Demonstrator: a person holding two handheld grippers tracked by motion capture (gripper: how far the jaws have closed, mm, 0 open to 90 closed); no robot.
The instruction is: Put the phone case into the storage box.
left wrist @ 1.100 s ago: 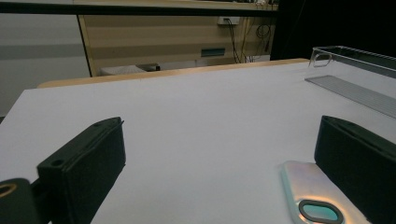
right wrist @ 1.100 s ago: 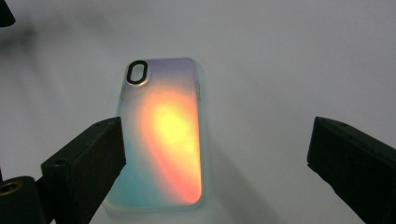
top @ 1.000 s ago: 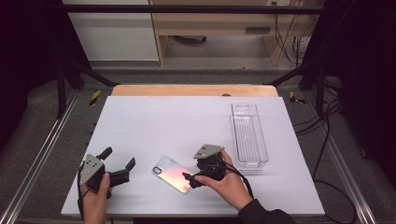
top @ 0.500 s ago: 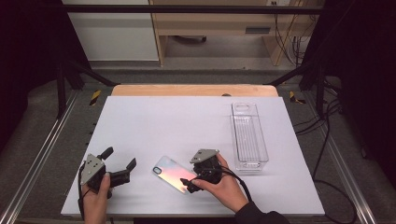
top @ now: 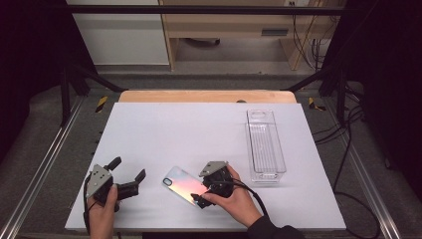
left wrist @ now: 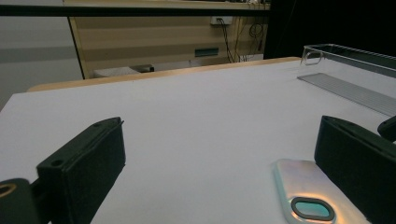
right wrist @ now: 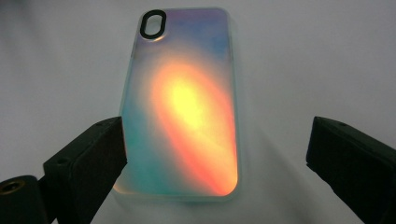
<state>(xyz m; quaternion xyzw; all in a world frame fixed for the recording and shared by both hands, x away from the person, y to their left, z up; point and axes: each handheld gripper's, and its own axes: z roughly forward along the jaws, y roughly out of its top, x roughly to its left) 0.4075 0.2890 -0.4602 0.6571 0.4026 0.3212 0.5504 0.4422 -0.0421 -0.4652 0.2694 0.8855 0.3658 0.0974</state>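
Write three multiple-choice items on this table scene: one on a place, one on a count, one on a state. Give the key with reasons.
1. Where does the clear plastic tray lie?
A. At the table's right
B. At the table's left
C. Under the case

2. How many camera cutouts has the iridescent phone case?
A. Three
B. One
C. None

3. How do the fingers of the right gripper stand?
A. Clamped on the tray
C. Shut, empty
B. Open over the case

Key: A, the high view shows it right of the case. B, a single black-rimmed oval at one corner. B, the right gripper view shows the fingers wide apart above the case's lower end.
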